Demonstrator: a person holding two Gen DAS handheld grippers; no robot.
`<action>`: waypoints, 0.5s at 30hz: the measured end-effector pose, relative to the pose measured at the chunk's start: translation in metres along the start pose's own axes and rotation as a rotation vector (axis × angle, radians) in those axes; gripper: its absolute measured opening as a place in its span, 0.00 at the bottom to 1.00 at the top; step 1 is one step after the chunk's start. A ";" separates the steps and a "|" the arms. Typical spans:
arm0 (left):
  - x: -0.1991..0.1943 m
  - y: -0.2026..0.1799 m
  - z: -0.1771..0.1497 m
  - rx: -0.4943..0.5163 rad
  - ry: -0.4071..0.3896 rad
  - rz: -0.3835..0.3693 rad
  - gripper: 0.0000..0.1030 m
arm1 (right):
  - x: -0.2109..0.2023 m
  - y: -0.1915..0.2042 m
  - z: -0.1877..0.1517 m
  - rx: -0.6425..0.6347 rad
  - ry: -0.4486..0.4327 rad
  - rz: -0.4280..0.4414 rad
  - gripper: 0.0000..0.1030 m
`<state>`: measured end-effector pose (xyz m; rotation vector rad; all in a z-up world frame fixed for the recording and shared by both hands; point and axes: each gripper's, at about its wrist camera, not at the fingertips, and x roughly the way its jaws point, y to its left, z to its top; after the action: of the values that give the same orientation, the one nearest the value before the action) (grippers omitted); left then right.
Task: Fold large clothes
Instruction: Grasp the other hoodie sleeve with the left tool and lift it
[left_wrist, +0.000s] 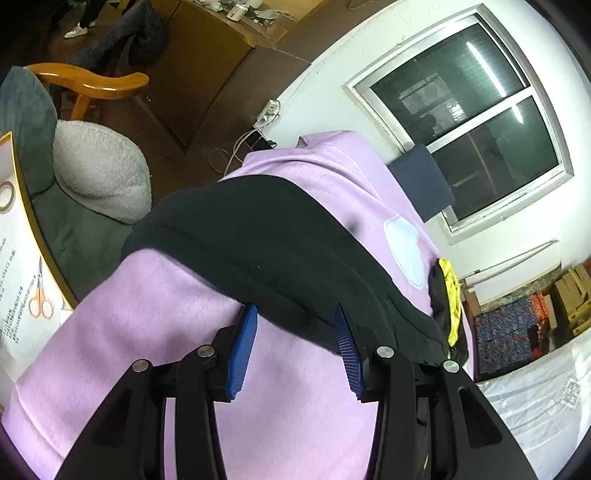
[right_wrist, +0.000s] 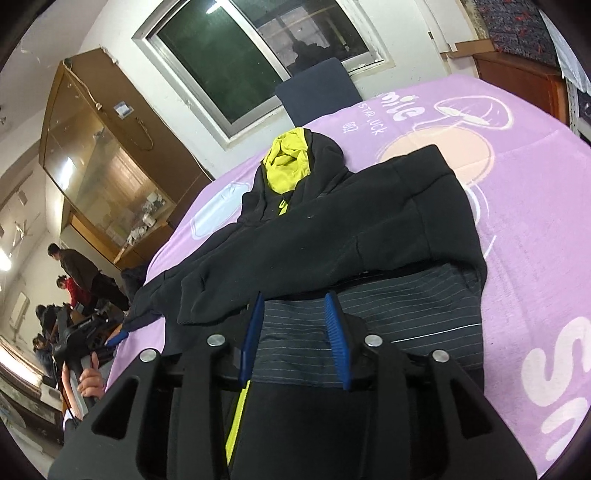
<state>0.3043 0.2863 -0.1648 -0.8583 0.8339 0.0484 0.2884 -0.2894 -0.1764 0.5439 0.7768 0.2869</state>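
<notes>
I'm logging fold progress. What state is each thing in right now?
Black hoodie: partly folded, sleeves across the body, flat on the blanket.
Hood: open, yellow lining showing.
Purple blanket: spread flat.
Left gripper: open, at the hoodie's edge.
Right gripper: open over the striped hem.

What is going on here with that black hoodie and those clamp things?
A person is folding a black hoodie with a yellow-lined hood, spread on a lilac blanket, using a two-finger gripper in each hand. The left gripper is at the garment's dark edge with its blue fingers apart, gripping nothing. The right gripper is over the striped hem, jaws also apart. A sleeve appears folded across the body; nothing is being pulled right now.
</notes>
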 end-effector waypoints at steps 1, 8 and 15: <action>-0.001 0.001 -0.002 -0.007 0.003 -0.010 0.42 | 0.001 -0.002 0.000 0.005 -0.001 0.004 0.34; 0.001 0.005 -0.013 -0.091 0.036 -0.040 0.43 | 0.004 -0.015 -0.002 0.043 0.004 0.019 0.34; 0.016 -0.001 0.009 -0.149 -0.035 0.005 0.41 | 0.006 -0.016 -0.003 0.047 0.010 0.020 0.37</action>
<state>0.3217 0.2878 -0.1719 -0.9924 0.8072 0.1308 0.2912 -0.2991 -0.1906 0.5956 0.7896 0.2910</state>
